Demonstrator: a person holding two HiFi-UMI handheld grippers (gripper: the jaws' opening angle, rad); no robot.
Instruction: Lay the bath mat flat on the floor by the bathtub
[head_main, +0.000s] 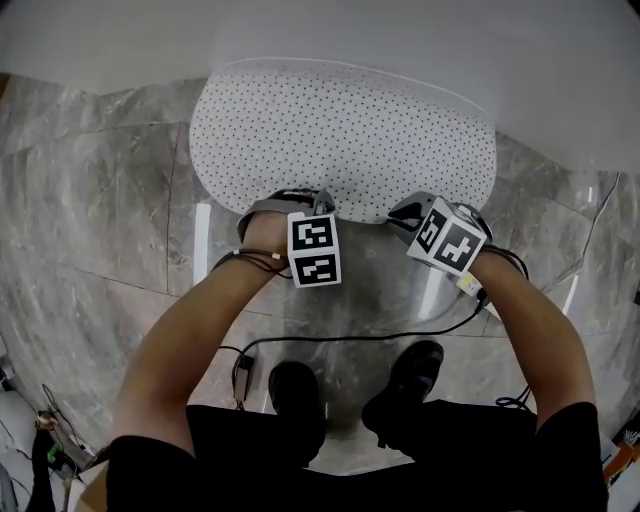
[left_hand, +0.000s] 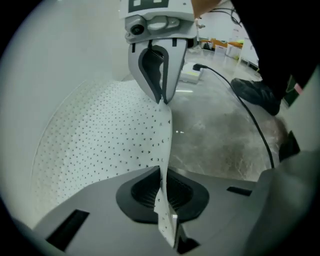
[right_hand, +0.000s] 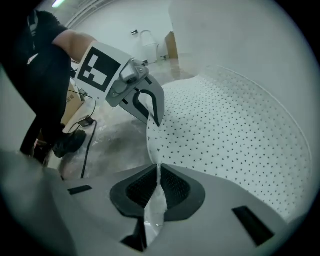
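The white bath mat (head_main: 340, 130) with small dark dots lies spread on the grey marble floor, its far edge against the white bathtub (head_main: 420, 40). My left gripper (head_main: 300, 208) is shut on the mat's near edge, left of centre. My right gripper (head_main: 408, 215) is shut on the same edge a short way to the right. In the left gripper view the mat's edge (left_hand: 162, 150) stands up thin between my pinching jaws (left_hand: 163, 187) and runs to the right gripper (left_hand: 163, 100). The right gripper view shows the mat's edge (right_hand: 155, 145) clamped in its jaws (right_hand: 157, 185), with the left gripper (right_hand: 155, 120) beyond.
The person's two dark shoes (head_main: 296, 395) (head_main: 408, 380) stand on the floor just behind the grippers. A black cable (head_main: 350, 336) trails across the tiles between arms and feet. Boxes and gear (left_hand: 220, 45) sit far off across the room.
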